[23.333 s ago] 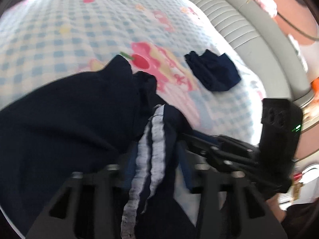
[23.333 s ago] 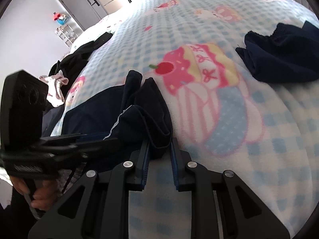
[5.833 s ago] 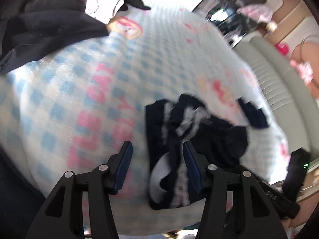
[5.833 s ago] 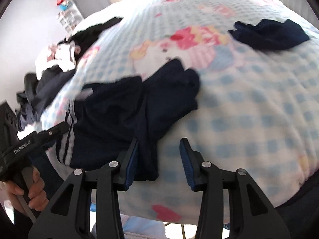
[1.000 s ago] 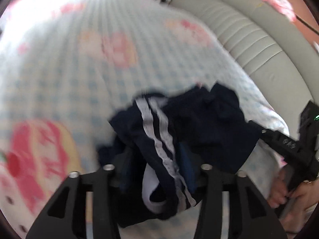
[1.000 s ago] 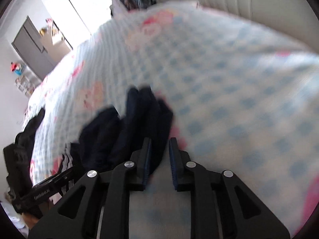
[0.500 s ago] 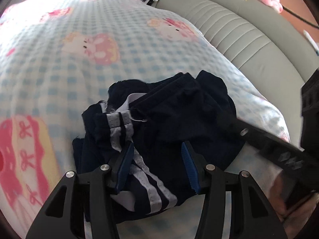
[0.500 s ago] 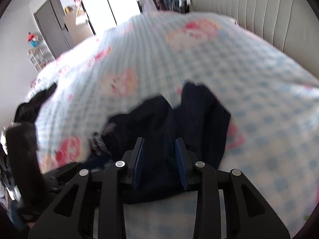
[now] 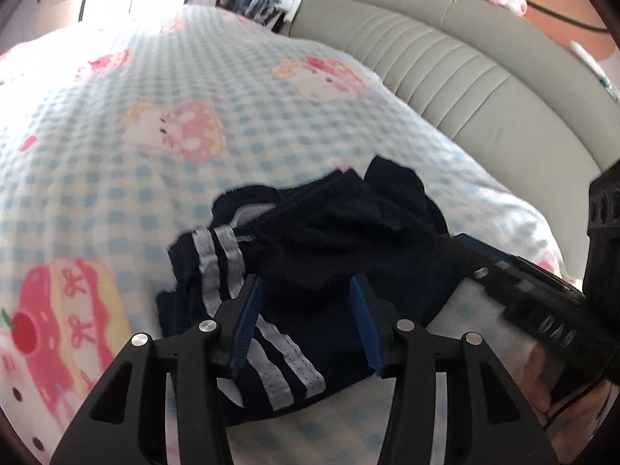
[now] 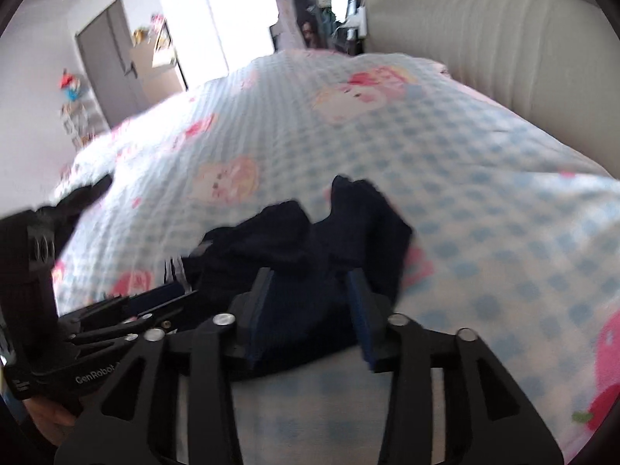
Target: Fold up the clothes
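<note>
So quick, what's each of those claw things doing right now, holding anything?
Left gripper: open, holding nothing, poised over the navy striped garment.
Right gripper: open, holding nothing, over the same garment.

Mounted behind each gripper's 2 fingers, looking down close at the navy garment (image 9: 329, 240) (image 10: 310, 248) on the checkered blanket (image 9: 116, 178) (image 10: 484, 178); aimed inward from opposite sides, each catching the other gripper.
</note>
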`<state>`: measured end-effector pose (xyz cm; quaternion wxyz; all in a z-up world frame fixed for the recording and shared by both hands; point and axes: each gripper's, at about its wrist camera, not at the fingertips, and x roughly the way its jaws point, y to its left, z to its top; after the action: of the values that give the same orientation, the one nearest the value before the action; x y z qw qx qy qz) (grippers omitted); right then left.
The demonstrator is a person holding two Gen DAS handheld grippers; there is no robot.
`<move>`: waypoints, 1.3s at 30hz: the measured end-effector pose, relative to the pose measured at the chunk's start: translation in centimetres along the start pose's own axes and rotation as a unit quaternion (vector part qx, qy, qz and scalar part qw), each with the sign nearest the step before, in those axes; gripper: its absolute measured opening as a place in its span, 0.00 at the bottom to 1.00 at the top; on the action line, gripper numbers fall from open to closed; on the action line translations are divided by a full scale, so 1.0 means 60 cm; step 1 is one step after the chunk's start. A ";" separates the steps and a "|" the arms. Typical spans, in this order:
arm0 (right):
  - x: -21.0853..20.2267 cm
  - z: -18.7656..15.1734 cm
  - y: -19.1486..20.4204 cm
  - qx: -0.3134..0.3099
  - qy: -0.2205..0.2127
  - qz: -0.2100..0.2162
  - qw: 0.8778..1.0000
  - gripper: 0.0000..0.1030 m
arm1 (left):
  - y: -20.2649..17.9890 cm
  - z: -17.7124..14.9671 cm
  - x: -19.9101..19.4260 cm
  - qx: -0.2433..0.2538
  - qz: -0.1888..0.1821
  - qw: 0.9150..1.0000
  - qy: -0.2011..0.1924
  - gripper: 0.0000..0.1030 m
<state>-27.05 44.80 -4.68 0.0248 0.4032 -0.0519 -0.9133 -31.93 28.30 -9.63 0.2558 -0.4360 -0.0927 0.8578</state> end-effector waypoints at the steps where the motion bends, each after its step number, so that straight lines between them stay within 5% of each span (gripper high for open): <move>1: 0.014 0.000 0.005 -0.013 0.015 -0.011 1.000 0.44 | 0.001 -0.002 0.007 0.002 0.009 1.000 0.011 0.48; 5: 0.043 -0.018 -0.014 -0.006 0.051 -0.038 0.998 0.42 | 0.019 -0.012 0.030 0.006 0.025 0.999 0.043 0.47; 10: 0.019 -0.018 -0.021 0.026 0.033 -0.026 0.999 0.43 | 0.032 -0.004 0.015 -0.020 -0.004 0.999 0.030 0.48; 21: -0.018 0.001 0.004 0.059 0.036 -0.040 0.997 0.49 | 0.036 0.036 -0.057 -0.014 0.008 1.000 -0.009 0.58; 31: -0.086 0.044 0.103 0.043 0.005 -0.037 0.998 0.70 | 0.106 0.079 -0.227 0.016 0.109 0.993 -0.042 0.66; 39: -0.133 0.056 0.243 -0.001 -0.009 -0.031 0.999 0.77 | 0.214 0.039 -0.422 -0.016 0.170 0.983 -0.072 0.70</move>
<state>-24.09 31.29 5.08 -0.0039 0.3963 -0.0389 -0.9173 -26.01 4.34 4.59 0.0920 -0.3864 -0.0492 0.9164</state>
